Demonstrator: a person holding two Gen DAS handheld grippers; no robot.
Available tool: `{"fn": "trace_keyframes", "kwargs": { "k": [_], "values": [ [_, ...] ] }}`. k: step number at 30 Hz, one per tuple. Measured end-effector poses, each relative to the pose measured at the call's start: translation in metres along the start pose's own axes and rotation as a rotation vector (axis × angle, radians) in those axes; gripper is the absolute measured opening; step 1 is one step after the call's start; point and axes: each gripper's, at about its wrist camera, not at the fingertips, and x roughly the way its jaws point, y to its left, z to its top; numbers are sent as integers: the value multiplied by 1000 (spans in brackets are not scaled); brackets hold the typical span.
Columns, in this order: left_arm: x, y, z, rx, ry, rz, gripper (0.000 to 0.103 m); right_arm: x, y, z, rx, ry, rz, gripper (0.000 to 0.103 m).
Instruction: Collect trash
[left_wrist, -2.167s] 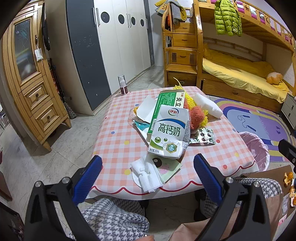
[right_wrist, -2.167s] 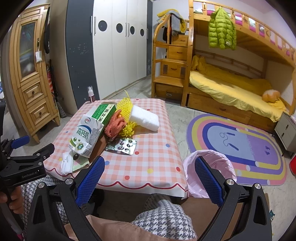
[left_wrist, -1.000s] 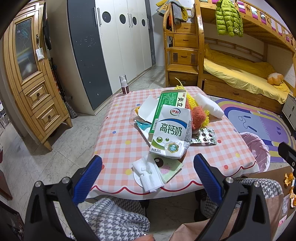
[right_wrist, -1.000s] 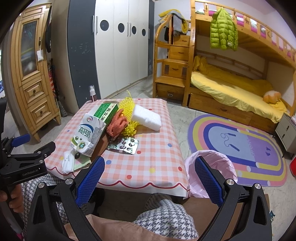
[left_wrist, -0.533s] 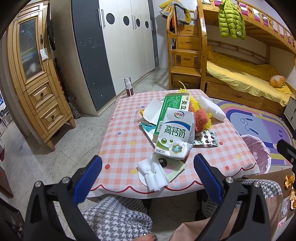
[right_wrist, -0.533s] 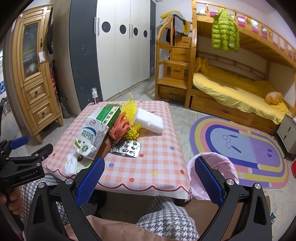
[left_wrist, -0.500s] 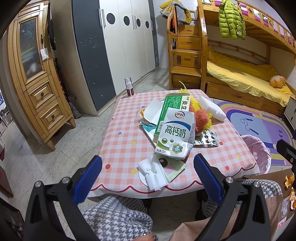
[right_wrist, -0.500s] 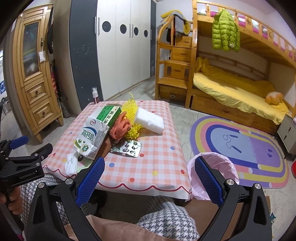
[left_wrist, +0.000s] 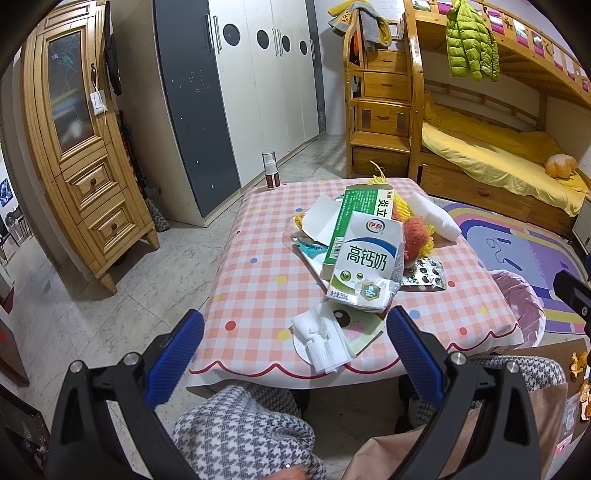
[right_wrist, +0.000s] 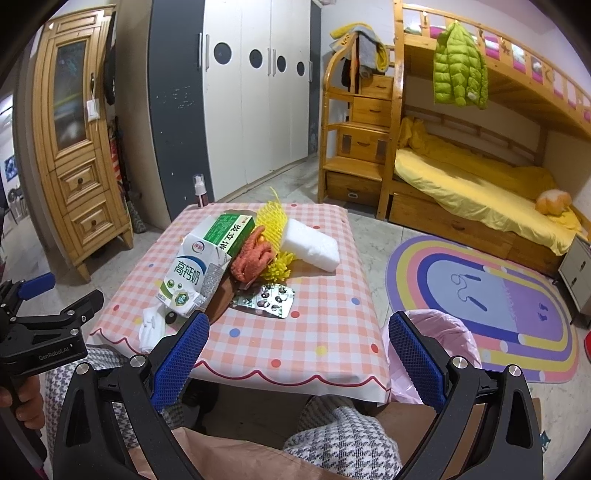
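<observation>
Low table (left_wrist: 258, 280) in pink checked cloth, pink-lined trash bin (right_wrist: 448, 341) just beside its right edge, trash heaped mid-table, milk carton (left_wrist: 364, 271) leaning on green box (left_wrist: 356, 221), blister pack (right_wrist: 266, 300) nearby, left gripper (left_wrist: 293, 356) and right gripper (right_wrist: 295, 356) both spread wide, empty, short of the table.

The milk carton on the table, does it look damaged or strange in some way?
Yes. The milk carton looks crushed: its lower right side is torn or folded open and shows silver lining, and it lies tilted on the green box instead of flat on the table. Both grippers are open and away from it.
</observation>
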Motion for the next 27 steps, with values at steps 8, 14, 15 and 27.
{"fn": "trace_keyframes", "kwargs": {
  "k": [8,14,15,27],
  "values": [
    [2,6,1,-10,3,10,96,3,6,7,-13,-11,14,97],
    [5,8,2,-8,6,9,96,9,7,10,-19,-10,22,97],
    [6,8,2,-7,6,8,96,9,7,10,-19,-10,23,97],
    [18,5,5,-8,19,6,96,21,4,14,-16,-11,37,97]
  ]
}}
